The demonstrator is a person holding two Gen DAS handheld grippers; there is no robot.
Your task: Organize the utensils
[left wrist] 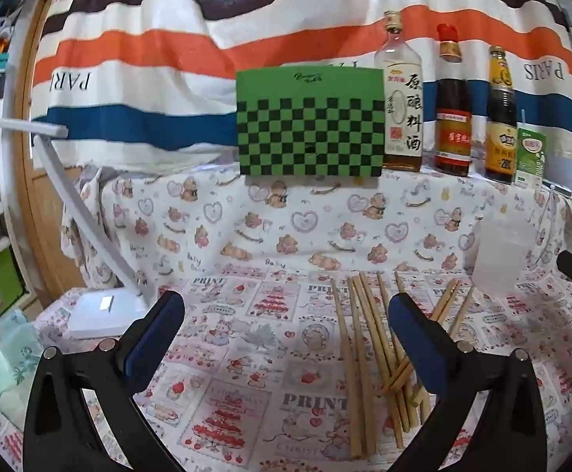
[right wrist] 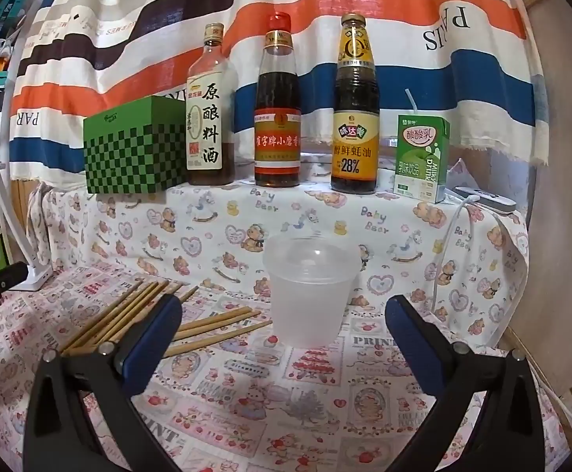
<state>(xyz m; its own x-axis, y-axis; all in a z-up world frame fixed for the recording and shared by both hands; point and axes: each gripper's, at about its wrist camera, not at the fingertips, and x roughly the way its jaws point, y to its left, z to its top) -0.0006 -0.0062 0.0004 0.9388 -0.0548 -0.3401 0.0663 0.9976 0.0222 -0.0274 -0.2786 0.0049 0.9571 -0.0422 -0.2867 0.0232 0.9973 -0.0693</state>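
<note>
Wooden chopsticks (left wrist: pixel 368 354) lie loose mid-table beside the cup (right wrist: pixel 310 291); both grippers (left wrist: pixel 286 338) (right wrist: pixel 284 338) gape wide, empty; first pickup pending.

My left tongs (left wrist: pixel 286 322) were two black plastic arms with triangular cut-outs, each ending in a dark blue padded finger (left wrist: pixel 160 338), with round silver screws at the hinges. My right tongs (right wrist: pixel 286 326) looked the same: black frames, blue pads (right wrist: pixel 415 338), silver screw heads.
</note>
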